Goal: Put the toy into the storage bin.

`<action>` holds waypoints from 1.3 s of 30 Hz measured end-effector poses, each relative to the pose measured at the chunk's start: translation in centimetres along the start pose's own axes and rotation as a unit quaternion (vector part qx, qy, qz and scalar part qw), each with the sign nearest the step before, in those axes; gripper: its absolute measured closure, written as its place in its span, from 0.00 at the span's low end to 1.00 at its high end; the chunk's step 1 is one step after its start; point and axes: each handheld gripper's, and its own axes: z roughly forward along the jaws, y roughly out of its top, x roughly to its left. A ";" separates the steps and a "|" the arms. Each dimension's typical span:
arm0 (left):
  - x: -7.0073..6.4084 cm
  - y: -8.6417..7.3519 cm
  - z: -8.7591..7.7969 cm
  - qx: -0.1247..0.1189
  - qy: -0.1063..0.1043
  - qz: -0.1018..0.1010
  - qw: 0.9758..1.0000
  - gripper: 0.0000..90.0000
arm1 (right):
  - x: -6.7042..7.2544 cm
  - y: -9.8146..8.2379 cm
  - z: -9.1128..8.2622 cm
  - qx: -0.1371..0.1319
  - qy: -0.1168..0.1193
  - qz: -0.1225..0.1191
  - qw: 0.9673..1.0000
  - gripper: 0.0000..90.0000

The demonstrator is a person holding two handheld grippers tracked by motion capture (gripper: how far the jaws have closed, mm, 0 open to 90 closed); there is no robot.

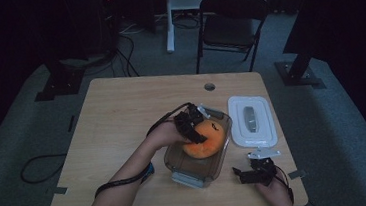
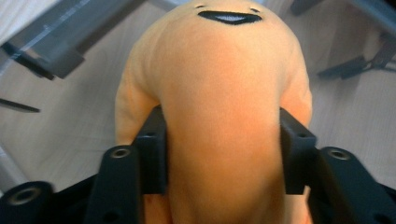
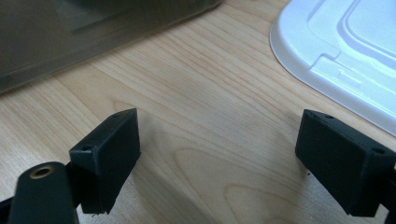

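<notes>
An orange plush toy point(image 1: 205, 138) with a stitched black mouth sits in a clear plastic container point(image 1: 192, 174) at the table's middle front. My left gripper point(image 1: 192, 131) is shut on the plush toy point(image 2: 224, 107), its jaws pressing both sides. Whether the toy rests on the container's floor is hidden. A white lid point(image 1: 251, 119) lies flat to the container's right. My right gripper point(image 1: 243, 174) hovers open near the front right edge, nothing between its jaws; in the right gripper view its gripper point(image 3: 217, 154) faces bare wood, with the white lid point(image 3: 345, 60) and container wall point(image 3: 84, 32) ahead.
The wooden table point(image 1: 117, 119) has a cable hole point(image 1: 209, 86) at its far edge. A black folding chair point(image 1: 229, 26) stands behind the table. Cables trail on the grey floor at left point(image 1: 38, 168).
</notes>
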 end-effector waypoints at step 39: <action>-1.3 -7.0 -7.3 -0.053 0.020 -0.054 0.997 0.12 | 0.0 0.0 0.0 0.000 -0.001 0.000 1.000 0.15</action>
